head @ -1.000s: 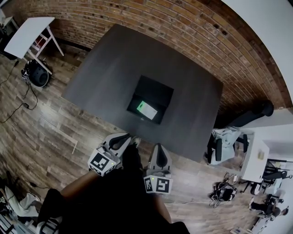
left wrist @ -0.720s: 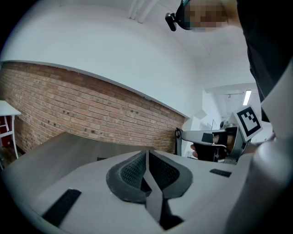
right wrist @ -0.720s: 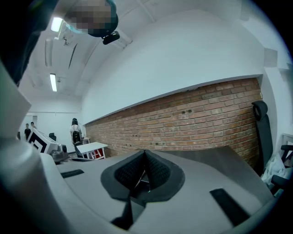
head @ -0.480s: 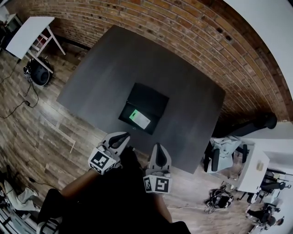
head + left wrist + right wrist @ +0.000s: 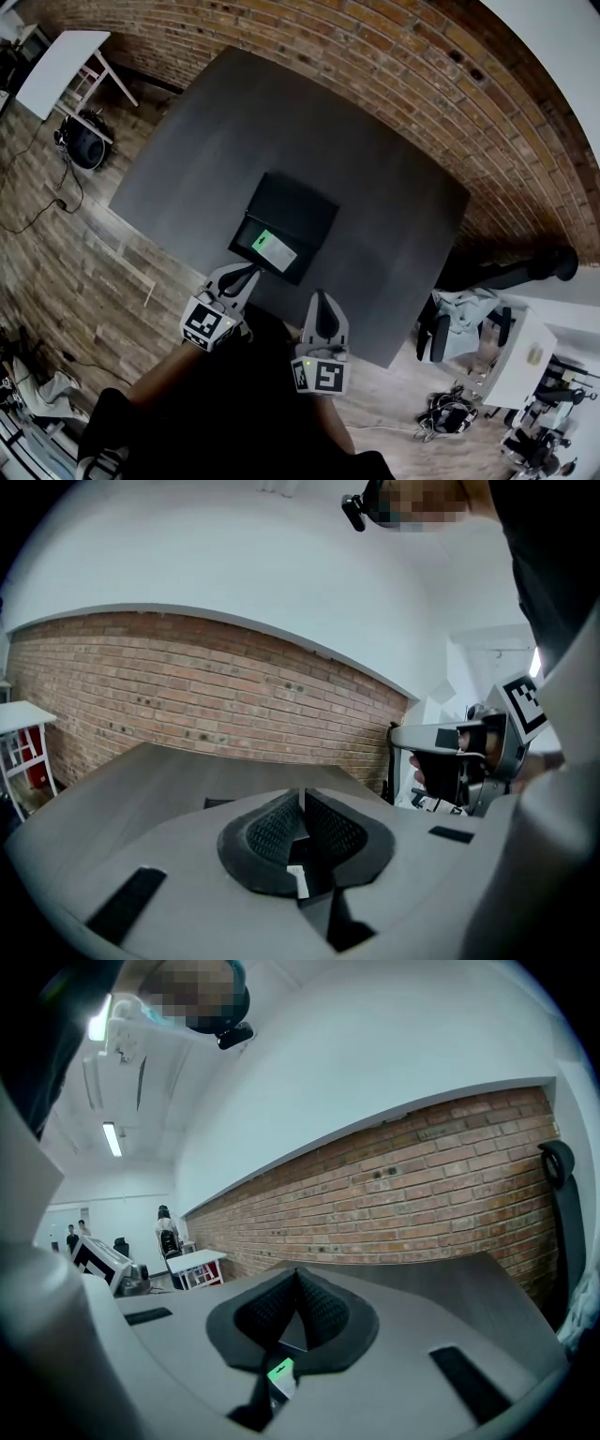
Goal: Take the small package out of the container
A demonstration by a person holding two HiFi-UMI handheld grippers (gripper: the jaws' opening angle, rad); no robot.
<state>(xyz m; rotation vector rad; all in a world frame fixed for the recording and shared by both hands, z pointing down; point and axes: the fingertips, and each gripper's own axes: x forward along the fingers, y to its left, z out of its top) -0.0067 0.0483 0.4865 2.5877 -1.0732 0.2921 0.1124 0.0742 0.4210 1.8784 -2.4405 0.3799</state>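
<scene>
A black open container (image 5: pixel 300 211) sits on the dark grey table (image 5: pixel 394 187), towards its near edge. Inside it, at the near side, lies the small green-and-white package (image 5: pixel 273 248). My left gripper (image 5: pixel 246 274) hangs just short of the container's near left corner, jaws shut and empty. My right gripper (image 5: pixel 322 300) is over the table's near edge, right of the container, also shut on nothing. In the left gripper view the left gripper (image 5: pixel 302 794) shows its pads pressed together. The right gripper view shows the right gripper (image 5: pixel 298 1274) with the package (image 5: pixel 278 1372) glimpsed below its closed jaws.
A brick wall (image 5: pixel 394 56) runs behind the table. A white side table (image 5: pixel 56 66) and a round black object (image 5: pixel 84 150) stand on the wooden floor at the left. A grey chair (image 5: pixel 450 323) and a white desk (image 5: pixel 525 352) are at the right.
The person has stepped forward. The table and container have slid closer to both grippers, and the left gripper's tip now nearly reaches the container's near corner. Both jaws stay shut.
</scene>
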